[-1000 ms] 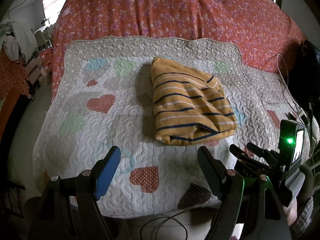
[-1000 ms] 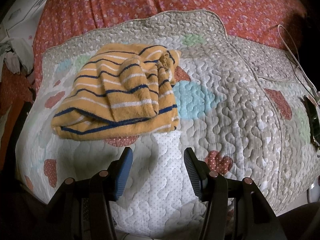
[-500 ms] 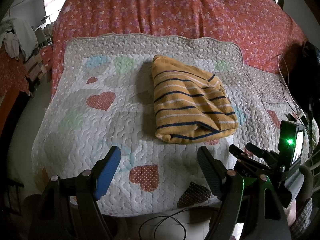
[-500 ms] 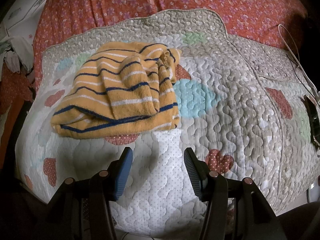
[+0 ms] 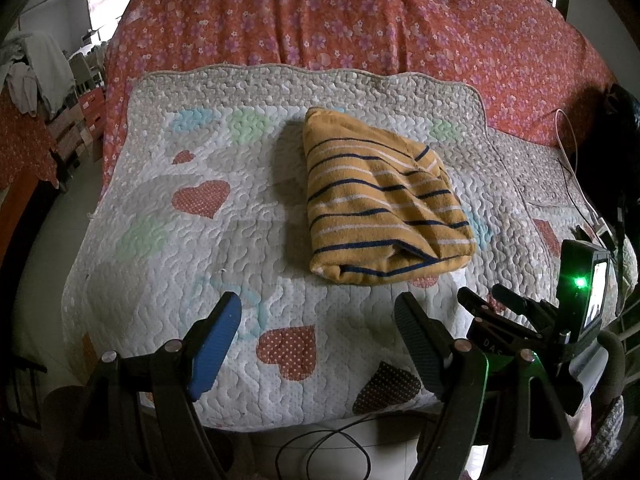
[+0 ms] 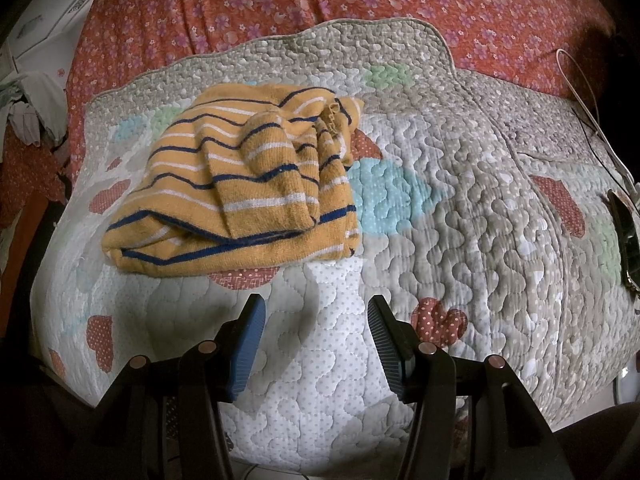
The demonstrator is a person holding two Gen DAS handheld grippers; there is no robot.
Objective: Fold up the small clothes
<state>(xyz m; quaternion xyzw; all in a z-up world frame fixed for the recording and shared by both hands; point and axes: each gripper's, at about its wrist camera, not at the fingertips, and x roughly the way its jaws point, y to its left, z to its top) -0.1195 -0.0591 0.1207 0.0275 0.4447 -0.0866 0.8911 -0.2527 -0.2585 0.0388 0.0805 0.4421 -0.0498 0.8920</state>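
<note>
A small mustard-yellow garment with navy and white stripes [image 5: 380, 204] lies folded into a thick bundle on a quilted heart-print pad [image 5: 168, 208]; it also shows in the right wrist view [image 6: 248, 184]. My left gripper [image 5: 318, 320] is open and empty, held above the pad's near edge, short of the bundle. My right gripper [image 6: 316, 320] is open and empty, hovering just in front of the bundle's near right corner. The right gripper's body and its lit screen [image 5: 584, 284] show at the lower right of the left wrist view.
The pad [image 6: 480, 200] lies on a red floral bedspread [image 5: 360, 20]. A white cable [image 6: 588, 92] and a dark phone-like object [image 6: 626, 248] lie at the right. A black cord [image 5: 320, 448] loops on the floor below the bed edge. Clothes hang at the far left [image 5: 28, 68].
Both grippers have drawn back and risen slightly, so the bundle sits a little farther away. The garment has not moved. Both jaws stay open.
</note>
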